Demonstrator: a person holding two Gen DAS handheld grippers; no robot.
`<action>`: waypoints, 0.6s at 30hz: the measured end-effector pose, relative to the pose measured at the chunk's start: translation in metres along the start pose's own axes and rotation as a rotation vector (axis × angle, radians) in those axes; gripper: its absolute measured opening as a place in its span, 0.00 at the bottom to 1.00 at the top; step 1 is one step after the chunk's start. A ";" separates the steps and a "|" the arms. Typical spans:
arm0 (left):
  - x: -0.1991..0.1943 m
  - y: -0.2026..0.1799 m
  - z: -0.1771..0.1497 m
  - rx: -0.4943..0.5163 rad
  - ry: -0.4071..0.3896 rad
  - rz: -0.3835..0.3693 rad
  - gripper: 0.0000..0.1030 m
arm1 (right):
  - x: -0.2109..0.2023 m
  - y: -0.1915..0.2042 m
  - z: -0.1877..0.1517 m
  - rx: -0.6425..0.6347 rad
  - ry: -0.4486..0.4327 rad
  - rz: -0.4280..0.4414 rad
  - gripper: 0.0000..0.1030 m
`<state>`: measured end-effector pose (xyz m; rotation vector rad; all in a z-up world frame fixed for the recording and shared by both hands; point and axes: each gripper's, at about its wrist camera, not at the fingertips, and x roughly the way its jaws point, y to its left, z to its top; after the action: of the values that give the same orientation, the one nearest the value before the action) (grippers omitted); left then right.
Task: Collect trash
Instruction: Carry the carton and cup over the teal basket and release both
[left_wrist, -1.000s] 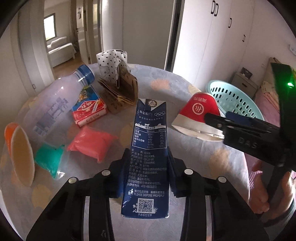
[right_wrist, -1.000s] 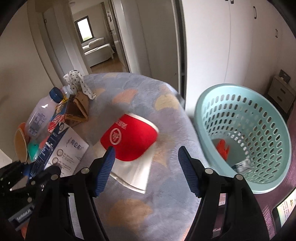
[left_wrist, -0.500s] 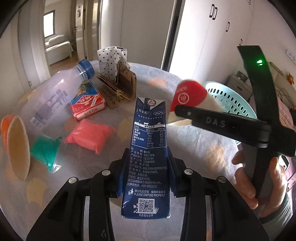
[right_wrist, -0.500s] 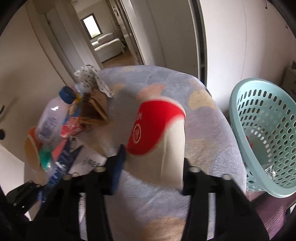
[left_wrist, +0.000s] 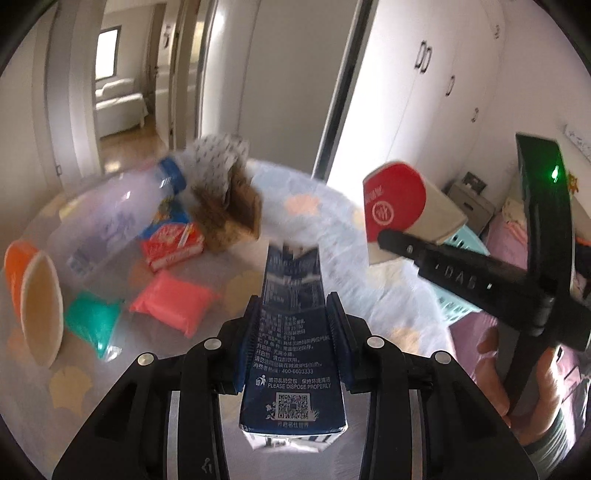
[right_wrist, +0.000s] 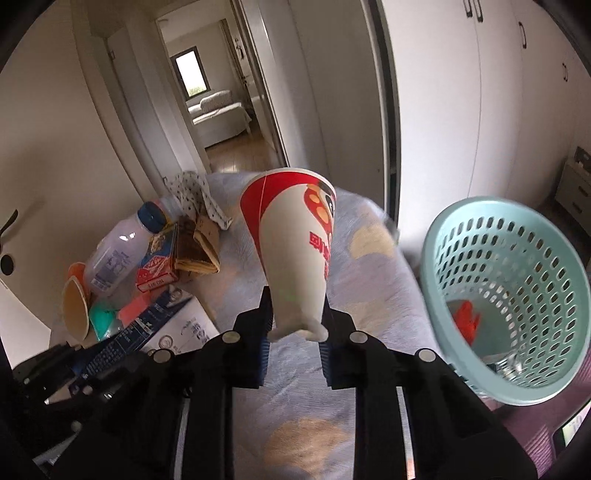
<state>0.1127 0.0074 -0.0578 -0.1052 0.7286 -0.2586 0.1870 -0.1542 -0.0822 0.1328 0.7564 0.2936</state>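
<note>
Left gripper (left_wrist: 291, 317) is clamping the dark blue milk carton (left_wrist: 293, 332) by its sides, above the table (right_wrist: 369, 295). Right gripper (right_wrist: 295, 325), jaws having just been closing, is pinching the red-and-white paper cup (right_wrist: 295, 251) at its crushed base, lifted clear. Teal basket (right_wrist: 443, 295) is waiting right of the table: carrying the cup over its rim before letting go seems best.

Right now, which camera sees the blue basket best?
The right wrist view: the blue basket shows whole, open mouth and trash inside. The left wrist view catches only slivers of it behind the right gripper and its paper cup.
</note>
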 end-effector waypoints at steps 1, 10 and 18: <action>-0.003 -0.005 0.003 0.009 -0.015 -0.008 0.33 | -0.004 -0.003 0.001 0.000 -0.010 -0.005 0.19; -0.001 -0.044 0.022 0.078 -0.059 -0.060 0.33 | -0.037 -0.043 0.010 0.041 -0.070 -0.071 0.19; 0.008 -0.102 0.053 0.187 -0.130 -0.124 0.33 | -0.061 -0.096 0.011 0.131 -0.102 -0.192 0.19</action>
<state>0.1342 -0.0927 -0.0046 0.0105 0.5662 -0.4330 0.1730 -0.2648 -0.0562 0.1962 0.6810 0.0542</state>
